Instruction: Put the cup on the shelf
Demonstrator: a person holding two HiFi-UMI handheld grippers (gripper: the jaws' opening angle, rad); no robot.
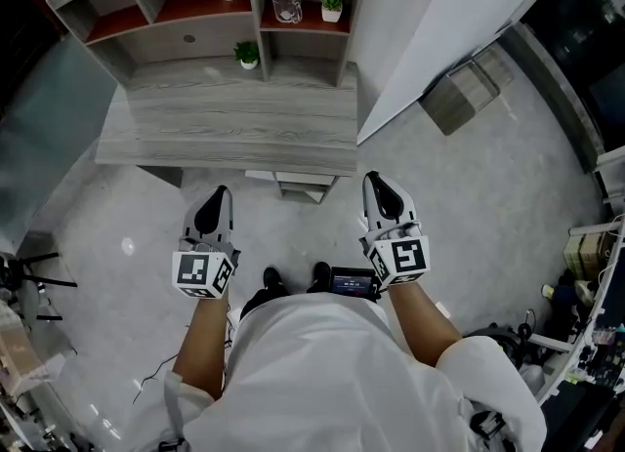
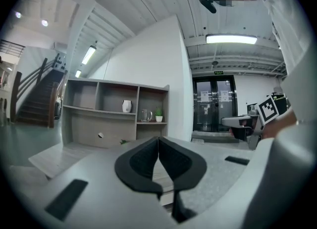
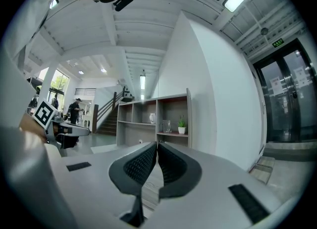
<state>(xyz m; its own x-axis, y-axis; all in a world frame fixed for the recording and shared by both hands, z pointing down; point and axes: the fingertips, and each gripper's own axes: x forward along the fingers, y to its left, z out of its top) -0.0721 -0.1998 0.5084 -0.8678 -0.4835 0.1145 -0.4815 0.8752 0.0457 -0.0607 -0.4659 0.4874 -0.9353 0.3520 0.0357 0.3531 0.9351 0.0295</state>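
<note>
while hand-held grippers (image 1: 217, 196) (image 1: 376, 184) point forward, jaws seemingly touching.

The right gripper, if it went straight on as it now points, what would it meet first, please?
The right gripper likely meets the desk near its right end; if held higher, the shelf unit behind. Height is unclear.

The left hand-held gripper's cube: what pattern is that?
The cube shows black-and-white square markers, best in the head view.
</note>
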